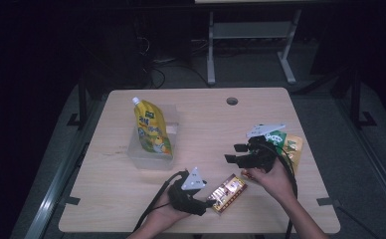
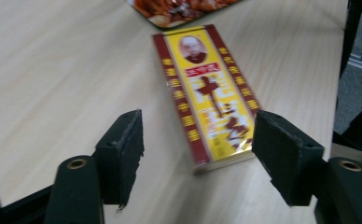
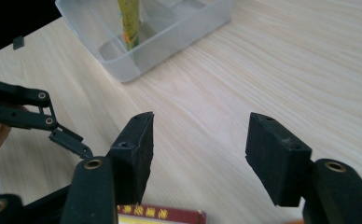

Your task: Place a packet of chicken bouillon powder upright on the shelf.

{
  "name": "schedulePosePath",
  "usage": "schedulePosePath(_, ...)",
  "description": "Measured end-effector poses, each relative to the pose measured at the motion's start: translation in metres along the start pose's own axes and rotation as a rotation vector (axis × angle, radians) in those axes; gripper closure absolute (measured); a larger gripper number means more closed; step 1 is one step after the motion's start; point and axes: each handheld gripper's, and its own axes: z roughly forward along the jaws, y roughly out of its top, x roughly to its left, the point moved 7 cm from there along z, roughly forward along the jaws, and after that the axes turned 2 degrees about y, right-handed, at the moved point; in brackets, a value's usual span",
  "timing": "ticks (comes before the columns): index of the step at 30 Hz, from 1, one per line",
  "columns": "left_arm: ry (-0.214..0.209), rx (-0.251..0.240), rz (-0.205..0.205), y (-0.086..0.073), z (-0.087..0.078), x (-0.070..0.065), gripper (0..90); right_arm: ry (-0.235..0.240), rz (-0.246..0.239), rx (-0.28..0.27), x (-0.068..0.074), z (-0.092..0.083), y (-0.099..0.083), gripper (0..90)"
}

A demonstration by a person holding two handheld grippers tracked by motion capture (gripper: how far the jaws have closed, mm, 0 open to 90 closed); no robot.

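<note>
Flat glossy rectangular yellow-and-red box (image 2: 206, 95)

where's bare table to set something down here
Free: the far right stretch between the cable hole and the table's right edge, and the near left corner in front of the clear tub. Crowded: near right, where both open grippers, the yellow box and snack packets sit.

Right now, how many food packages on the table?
3. Yellow spout pouch standing in the clear tub, left of centre. Red-and-yellow box flat near the front edge, by the left gripper. Green-and-gold packet at right, partly behind the right gripper; more may hide there.
</note>
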Motion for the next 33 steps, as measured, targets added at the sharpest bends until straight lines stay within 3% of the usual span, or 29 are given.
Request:
schedulePosePath(4, 0.008, 0.035, -0.004, 0.003, 0.013, -0.01, 28.4, -0.014, 0.003, -0.013, -0.004, -0.007, -0.009, 40.4)
schedulePosePath(14, 0.076, 0.094, -0.025, 0.006, 0.038, -0.018, 20.3, -0.042, 0.038, -0.03, -0.017, -0.022, -0.028, 37.4)
schedulePosePath(23, 0.084, 0.14, -0.034, 0.002, 0.052, -0.021, 23.5, -0.056, 0.051, -0.034, -0.02, -0.024, -0.037, 35.4)
schedulePosePath(26, 0.084, 0.143, -0.03, 0.002, 0.053, -0.019, 24.2, -0.064, 0.056, -0.043, -0.021, -0.024, -0.037, 35.0)
schedulePosePath(28, 0.082, 0.139, -0.026, 0.002, 0.052, -0.02, 30.5, -0.064, 0.058, -0.043, -0.021, -0.024, -0.039, 34.9)
schedulePosePath(33, 0.081, 0.148, -0.028, 0.002, 0.051, -0.019, 31.4, -0.064, 0.067, -0.038, -0.021, -0.022, -0.041, 34.7)
